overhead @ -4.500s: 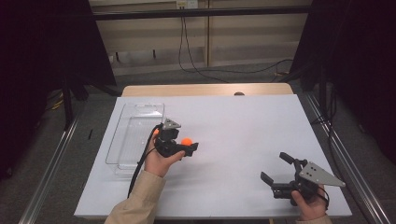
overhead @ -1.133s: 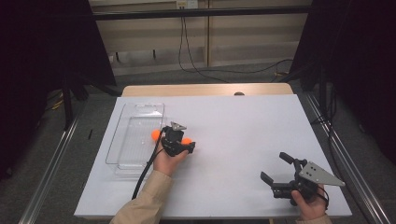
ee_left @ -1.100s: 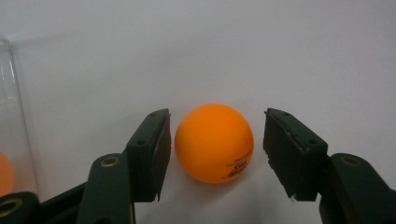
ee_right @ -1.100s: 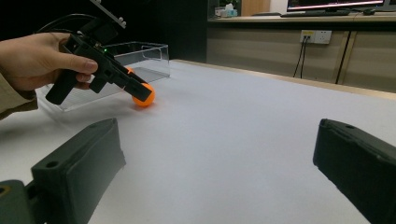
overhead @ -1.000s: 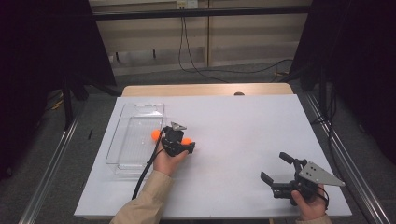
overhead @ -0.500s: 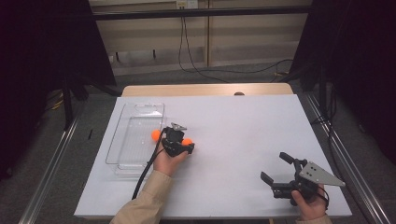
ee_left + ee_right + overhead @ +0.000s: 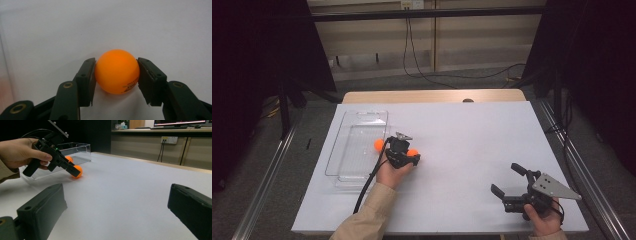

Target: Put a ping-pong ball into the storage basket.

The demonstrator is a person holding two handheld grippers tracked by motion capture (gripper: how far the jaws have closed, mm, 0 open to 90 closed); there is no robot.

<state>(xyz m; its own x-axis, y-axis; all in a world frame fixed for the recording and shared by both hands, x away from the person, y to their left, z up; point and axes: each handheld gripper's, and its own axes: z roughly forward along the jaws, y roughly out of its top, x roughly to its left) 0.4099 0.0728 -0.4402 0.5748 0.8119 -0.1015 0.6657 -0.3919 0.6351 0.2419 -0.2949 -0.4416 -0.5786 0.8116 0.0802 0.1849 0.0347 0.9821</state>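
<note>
My left gripper (image 7: 411, 155) rests low on the white table (image 7: 472, 135), just right of the clear tray (image 7: 357, 127). Its jaws have just been closing, and both pads now press on an orange ball (image 7: 116, 71) that sits on the table top. The right gripper view shows that same ball (image 7: 77, 171) pinched at the left gripper's (image 7: 75, 171) tip. A second orange ball (image 7: 378, 144) lies inside the tray. Near the front right corner, my right gripper (image 7: 507, 179) is held open with nothing between its jaws, as its own view (image 7: 117, 207) confirms.
The clear tray is long and shallow and runs along the table's left side. The left gripper's black cable (image 7: 367, 182) trails back beside the sleeve. A wooden strip (image 7: 432, 96) borders the table's far edge, and metal rails (image 7: 572, 165) flank both sides.
Since the oldest frame an orange ball has appeared in the tray, and the left gripper has shifted slightly right. Over the last second nothing has visibly moved.
</note>
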